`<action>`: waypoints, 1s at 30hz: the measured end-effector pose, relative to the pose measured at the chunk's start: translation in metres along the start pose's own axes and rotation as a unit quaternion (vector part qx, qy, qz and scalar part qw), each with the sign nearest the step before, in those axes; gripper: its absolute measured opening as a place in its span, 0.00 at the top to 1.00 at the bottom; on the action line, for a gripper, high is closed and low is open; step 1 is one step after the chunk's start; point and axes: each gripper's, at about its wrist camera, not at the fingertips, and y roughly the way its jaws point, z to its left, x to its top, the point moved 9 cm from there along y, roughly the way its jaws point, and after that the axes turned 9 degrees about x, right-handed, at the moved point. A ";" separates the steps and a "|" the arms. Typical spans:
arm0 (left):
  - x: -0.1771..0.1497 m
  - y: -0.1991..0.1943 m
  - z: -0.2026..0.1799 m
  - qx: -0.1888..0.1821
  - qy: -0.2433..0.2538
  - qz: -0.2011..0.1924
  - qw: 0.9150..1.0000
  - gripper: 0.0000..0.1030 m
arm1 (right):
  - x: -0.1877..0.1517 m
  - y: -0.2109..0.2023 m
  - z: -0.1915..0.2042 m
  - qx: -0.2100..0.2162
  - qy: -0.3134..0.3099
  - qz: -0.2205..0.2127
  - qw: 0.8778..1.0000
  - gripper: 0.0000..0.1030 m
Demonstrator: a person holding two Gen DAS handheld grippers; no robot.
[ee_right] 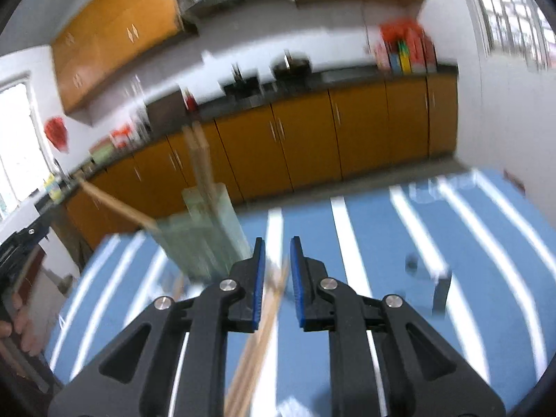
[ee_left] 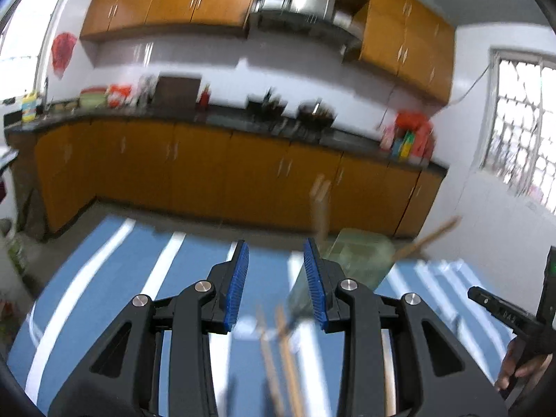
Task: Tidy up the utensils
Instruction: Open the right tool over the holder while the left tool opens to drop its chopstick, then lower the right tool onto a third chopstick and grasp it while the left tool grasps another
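1. Chopsticks, long pale wooden sticks (ee_right: 257, 340), lie on the blue-and-white striped tablecloth (ee_right: 382, 243); more stand in a translucent green plastic holder (ee_right: 205, 236) at 11 o'clock.
2. Right gripper (ee_right: 277, 279): jaws slightly parted, nothing pinched, sticks blurred beneath the gap.
3. Left gripper (ee_left: 276, 285): jaws wider apart, empty.

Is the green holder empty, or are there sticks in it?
Not empty. The green holder has wooden chopsticks poking out of its top; one leans far sideways.
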 end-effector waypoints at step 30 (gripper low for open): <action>-0.160 0.042 0.000 -0.022 0.015 0.192 0.981 0.68 | -0.102 0.067 -0.030 -0.083 0.014 0.118 0.989 0.93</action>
